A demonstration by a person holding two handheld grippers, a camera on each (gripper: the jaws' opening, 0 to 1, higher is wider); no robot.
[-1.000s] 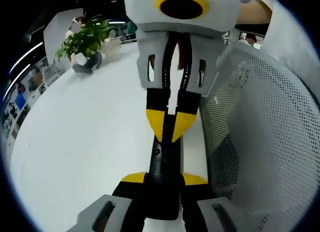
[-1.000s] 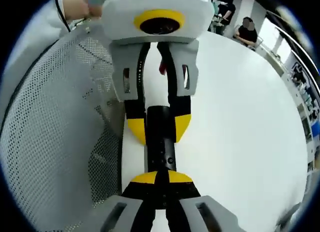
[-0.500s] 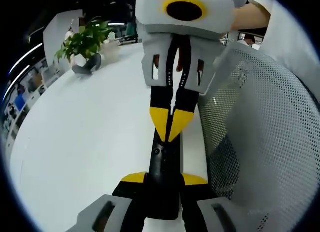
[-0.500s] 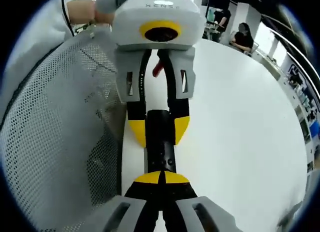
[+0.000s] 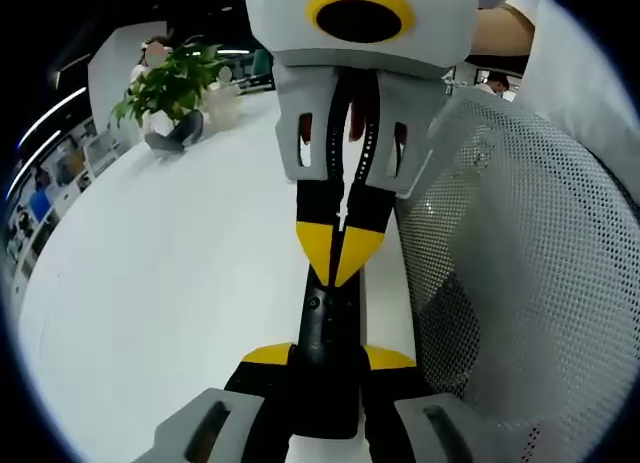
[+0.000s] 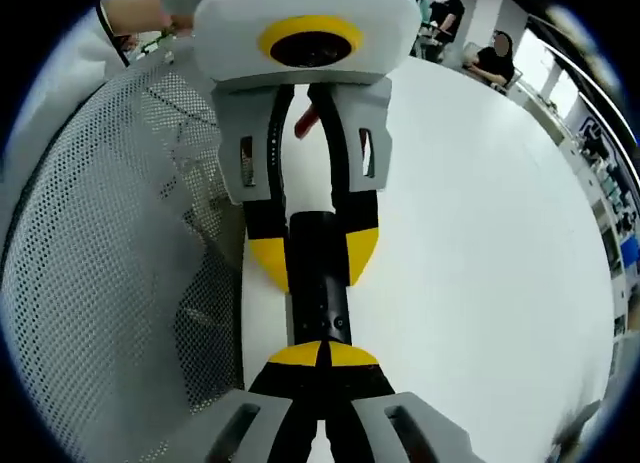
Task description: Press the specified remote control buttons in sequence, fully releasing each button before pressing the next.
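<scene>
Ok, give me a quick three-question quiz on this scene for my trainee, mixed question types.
1. True or false: the left gripper grips the black remote between its jaws.
2. Multiple choice: what stands at the far end of the white table in the left gripper view? A) a green potted plant B) a laptop C) a kettle
3. Fill in: the right gripper, pointing down at the remote, has its jaws ____ (open or shut).

Key: 1 true; 2 A; 3 shut.
</scene>
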